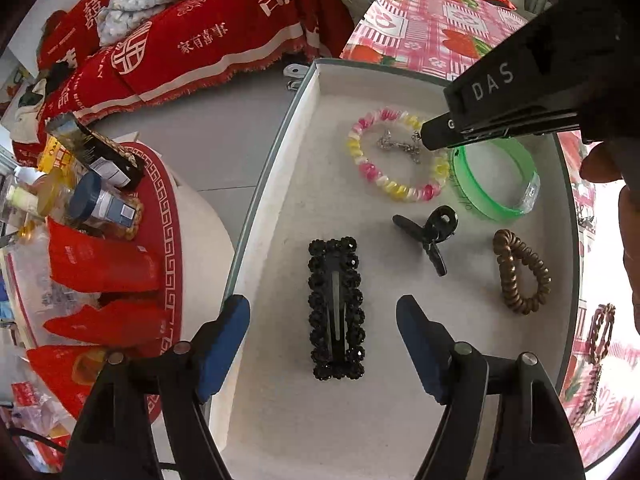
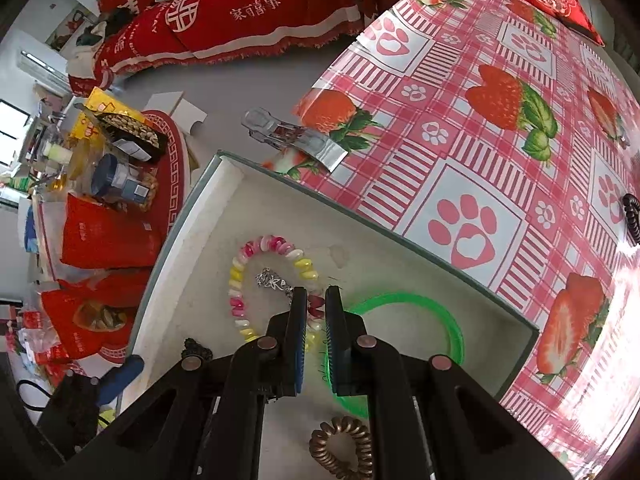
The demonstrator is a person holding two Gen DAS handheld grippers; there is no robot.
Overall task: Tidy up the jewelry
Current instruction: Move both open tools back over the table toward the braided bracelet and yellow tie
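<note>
We are nipping the light, limp silver chain [image 2: 276, 282] with the near-closed right gripper [image 2: 316, 300]; left gripper [image 1: 323, 320] is gaping, empty.

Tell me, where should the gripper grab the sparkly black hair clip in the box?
Grip the black beaded hair clip across its narrow width, near the middle, coming straight down from above. It lies flat on the tray floor, long and thin, lengthwise between the open left gripper fingers. Its bumpy beaded edges should probably give the pads something to hold.
</note>
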